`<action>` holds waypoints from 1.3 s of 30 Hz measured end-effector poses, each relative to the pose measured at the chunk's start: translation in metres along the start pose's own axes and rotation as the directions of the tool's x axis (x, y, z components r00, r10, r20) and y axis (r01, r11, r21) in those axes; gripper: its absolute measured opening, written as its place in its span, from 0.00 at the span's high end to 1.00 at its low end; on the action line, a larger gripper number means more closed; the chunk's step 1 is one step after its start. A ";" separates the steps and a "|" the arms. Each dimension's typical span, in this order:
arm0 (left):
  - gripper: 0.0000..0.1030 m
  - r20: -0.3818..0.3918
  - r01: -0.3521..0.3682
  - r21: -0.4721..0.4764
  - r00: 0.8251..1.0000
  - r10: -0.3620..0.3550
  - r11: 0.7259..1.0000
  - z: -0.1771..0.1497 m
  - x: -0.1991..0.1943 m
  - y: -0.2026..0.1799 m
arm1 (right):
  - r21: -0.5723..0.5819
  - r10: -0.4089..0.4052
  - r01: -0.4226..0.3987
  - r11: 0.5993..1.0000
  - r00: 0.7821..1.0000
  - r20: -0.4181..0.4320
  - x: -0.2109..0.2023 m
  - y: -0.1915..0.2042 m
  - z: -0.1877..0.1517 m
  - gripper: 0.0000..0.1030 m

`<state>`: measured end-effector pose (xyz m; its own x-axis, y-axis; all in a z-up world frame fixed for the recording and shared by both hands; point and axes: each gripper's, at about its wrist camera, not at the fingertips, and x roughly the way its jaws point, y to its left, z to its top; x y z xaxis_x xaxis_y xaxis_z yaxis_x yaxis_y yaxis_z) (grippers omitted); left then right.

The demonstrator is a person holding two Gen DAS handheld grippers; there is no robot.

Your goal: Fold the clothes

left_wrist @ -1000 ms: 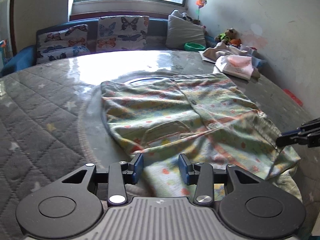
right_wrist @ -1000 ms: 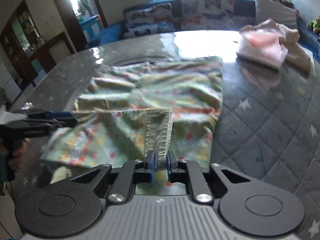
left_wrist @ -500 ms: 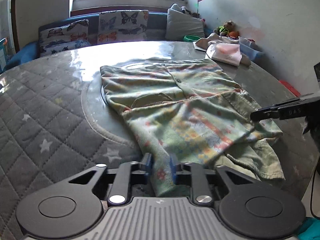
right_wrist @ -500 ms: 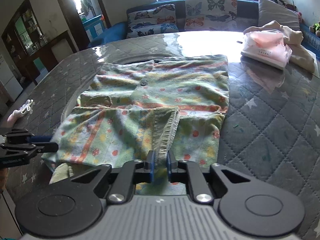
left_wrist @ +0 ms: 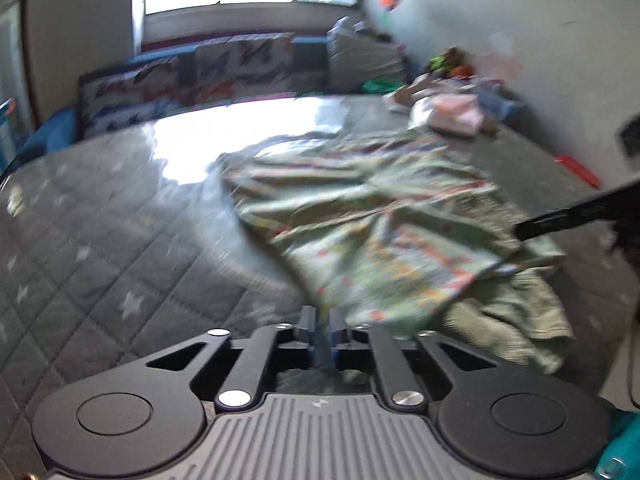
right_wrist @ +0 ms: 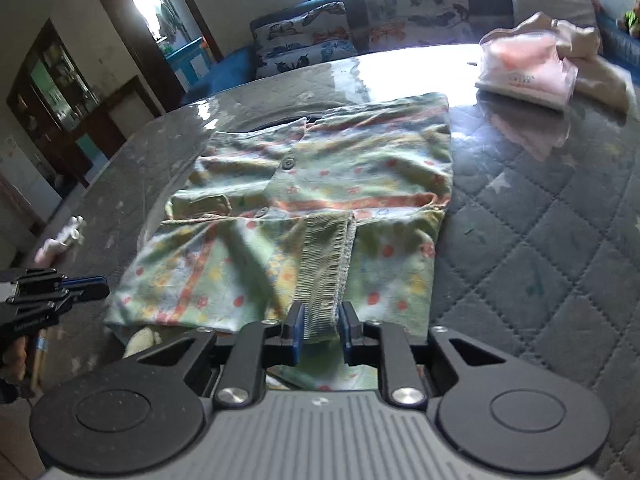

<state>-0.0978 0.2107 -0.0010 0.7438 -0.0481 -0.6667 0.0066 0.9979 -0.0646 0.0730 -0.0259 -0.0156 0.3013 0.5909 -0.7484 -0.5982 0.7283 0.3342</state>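
Note:
A green flowered shirt (right_wrist: 328,184) lies on the grey quilted table (right_wrist: 540,260), its lower part folded up over itself. My right gripper (right_wrist: 319,330) stands at the near hem; its jaws have parted slightly and the ribbed hem lies loosely between them. My left gripper (left_wrist: 320,334) is shut; the view is blurred and the shirt (left_wrist: 376,220) lies just ahead and to the right, with no cloth plainly between the pads. The left gripper also shows at the left edge of the right wrist view (right_wrist: 86,284). The right gripper shows as a dark bar in the left wrist view (left_wrist: 560,216).
A folded pink and cream clothes pile (right_wrist: 532,64) sits at the table's far right. Butterfly cushions (right_wrist: 360,20) line a blue sofa behind the table. A doorway and dark cabinet (right_wrist: 60,92) stand at the left. A wall (left_wrist: 520,20) runs along the far right.
My left gripper closed and swung left and back, blurring its view. My right gripper's jaws opened a little around the hem. The folded shirt has stayed in place.

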 end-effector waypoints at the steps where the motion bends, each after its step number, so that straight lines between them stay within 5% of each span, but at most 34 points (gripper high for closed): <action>1: 0.71 0.013 0.018 0.023 1.000 -0.018 1.000 0.001 -0.003 -0.005 | -0.004 -0.002 0.002 1.000 1.000 -0.006 0.001 0.000 0.000 0.82; 5: 0.63 0.030 0.075 0.140 0.996 -0.080 0.987 -0.002 -0.005 -0.030 | 0.002 0.003 -0.003 1.000 1.000 -0.005 0.005 0.002 0.000 0.82; 11: 0.64 0.001 0.035 0.273 0.999 -0.037 0.961 -0.013 0.016 -0.054 | -0.012 0.003 -0.003 1.000 1.000 -0.001 0.003 0.006 0.001 0.82; 17: 0.92 -0.004 -0.003 0.337 1.000 0.004 0.942 -0.021 0.026 -0.057 | -0.003 -0.002 0.002 1.000 1.000 0.011 0.004 0.005 0.002 0.88; 26: 0.99 0.058 -0.039 0.289 0.998 0.023 0.957 -0.015 0.006 -0.045 | -0.041 0.017 -0.015 0.999 0.999 0.045 -0.013 0.015 0.004 0.91; 31: 0.99 0.029 -0.017 0.278 1.000 0.009 0.961 -0.019 0.006 -0.041 | -0.041 0.006 -0.005 0.999 1.000 0.011 -0.004 0.012 -0.003 0.91; 39: 0.87 -0.010 0.045 0.214 0.999 -0.044 0.976 -0.009 -0.005 -0.025 | -0.170 -0.022 0.033 0.985 0.998 0.062 -0.021 0.025 0.013 0.83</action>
<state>-0.1078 0.1858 -0.0029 0.7363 -0.0927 -0.6702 0.1832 0.9809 0.0655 0.0612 -0.0153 0.0163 0.3599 0.5947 -0.7189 -0.7055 0.6777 0.2074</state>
